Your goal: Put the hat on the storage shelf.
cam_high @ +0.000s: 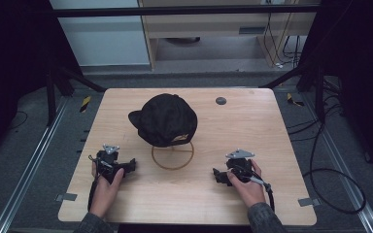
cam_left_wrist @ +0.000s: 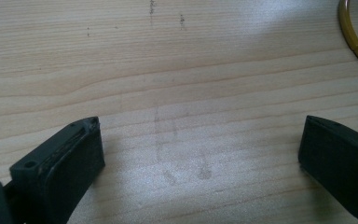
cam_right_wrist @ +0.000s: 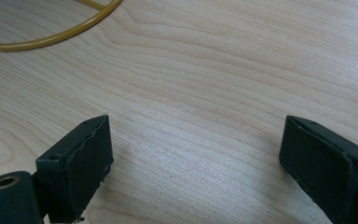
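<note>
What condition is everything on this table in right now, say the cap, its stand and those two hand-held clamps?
black cap: sits on top of the stand, held by neither gripper.
gold wire stand: upright on the table, ring base flat on the wood.
left gripper: jaws wide open, nothing between them, low over the table.
right gripper: jaws wide open, nothing between them.
table: light wood, bears faint scuff marks.

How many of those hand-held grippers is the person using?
2. The left hand-held gripper sits left of the cap's gold stand, the right hand-held gripper sits right of it; both rest on the table, jaws open.
</note>
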Available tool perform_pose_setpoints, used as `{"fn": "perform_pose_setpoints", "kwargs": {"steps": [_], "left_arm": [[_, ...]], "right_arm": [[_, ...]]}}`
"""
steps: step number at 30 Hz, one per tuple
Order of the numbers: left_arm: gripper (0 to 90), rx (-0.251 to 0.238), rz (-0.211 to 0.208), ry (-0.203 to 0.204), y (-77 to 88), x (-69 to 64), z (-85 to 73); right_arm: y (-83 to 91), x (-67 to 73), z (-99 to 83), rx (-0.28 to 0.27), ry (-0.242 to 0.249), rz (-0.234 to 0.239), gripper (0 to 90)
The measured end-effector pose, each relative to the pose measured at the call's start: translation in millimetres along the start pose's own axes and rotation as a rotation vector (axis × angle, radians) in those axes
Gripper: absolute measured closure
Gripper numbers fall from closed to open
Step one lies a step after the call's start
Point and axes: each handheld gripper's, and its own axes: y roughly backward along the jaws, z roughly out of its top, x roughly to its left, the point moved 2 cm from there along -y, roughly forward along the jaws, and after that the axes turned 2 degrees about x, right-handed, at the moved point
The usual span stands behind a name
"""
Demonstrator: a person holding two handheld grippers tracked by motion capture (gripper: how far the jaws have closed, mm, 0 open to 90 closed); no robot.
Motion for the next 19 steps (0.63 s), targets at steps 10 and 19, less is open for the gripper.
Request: {"fn": "perform_pose_setpoints", "kwargs": {"steps": [10,19], "left_arm": [[0.0,0.000,0.000,0.000,0.0,0.0,0.0],[0.0,0.000,0.000,0.000,0.0,-0.1,-0.1]], "right_arm": [[-6.3,5.7,-1.7,-0.016,0.035,-0.042,6.1],[-6.1,5.7,-2.2,-0.014,0.031,-0.043,5.6]]}}
